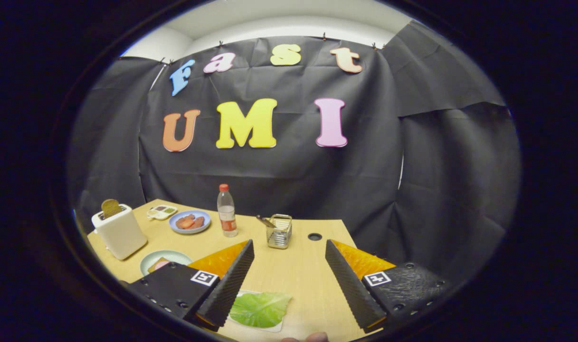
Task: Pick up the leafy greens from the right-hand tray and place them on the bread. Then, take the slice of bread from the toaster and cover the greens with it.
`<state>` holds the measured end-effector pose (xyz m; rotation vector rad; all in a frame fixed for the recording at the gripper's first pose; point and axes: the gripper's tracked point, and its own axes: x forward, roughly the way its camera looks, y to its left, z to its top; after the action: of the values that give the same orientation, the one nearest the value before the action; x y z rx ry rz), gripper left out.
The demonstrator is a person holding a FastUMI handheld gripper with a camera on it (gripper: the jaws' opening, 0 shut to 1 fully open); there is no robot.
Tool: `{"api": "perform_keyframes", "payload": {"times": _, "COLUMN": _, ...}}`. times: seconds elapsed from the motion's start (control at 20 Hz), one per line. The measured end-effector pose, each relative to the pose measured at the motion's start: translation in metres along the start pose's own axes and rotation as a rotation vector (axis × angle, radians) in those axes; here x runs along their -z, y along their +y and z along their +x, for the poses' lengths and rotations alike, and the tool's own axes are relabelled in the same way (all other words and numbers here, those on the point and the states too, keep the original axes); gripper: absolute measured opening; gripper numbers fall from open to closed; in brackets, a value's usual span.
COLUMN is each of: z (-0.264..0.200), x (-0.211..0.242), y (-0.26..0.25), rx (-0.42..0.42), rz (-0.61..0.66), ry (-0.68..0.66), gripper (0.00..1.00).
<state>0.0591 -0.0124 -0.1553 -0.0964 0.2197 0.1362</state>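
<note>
A green leaf [260,308] lies on a small white tray [275,327] on the wooden table, low down between my fingers and close to the left one. My gripper [289,248] is open and holds nothing. Far off to the left stands a white toaster [119,231] with a brown bread slice [111,207] sticking up from its slot. Just right of the toaster a pale green plate [152,259] carries a slice of bread [158,264] with a pink topping, partly hidden behind my left finger.
Beyond the fingers stand a drink bottle with a red cap [227,210], a wire basket [279,232] with a utensil, a blue plate of reddish food [190,222] and a small sauce dish [162,212]. A round hole [314,236] is in the tabletop. Fingertips of a person [312,337] show below.
</note>
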Motion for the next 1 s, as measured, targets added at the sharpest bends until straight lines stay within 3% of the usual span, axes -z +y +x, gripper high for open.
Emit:
{"api": "perform_keyframes", "payload": {"times": 0.85, "z": 0.099, "x": 0.195, "y": 0.002, "rx": -0.197, "rz": 0.147, "ry": 0.444, "gripper": 0.96}}
{"api": "perform_keyframes", "payload": {"times": 1.0, "z": 0.107, "x": 0.206, "y": 0.006, "rx": -0.223, "rz": 0.18, "ry": 0.479, "gripper": 0.89}}
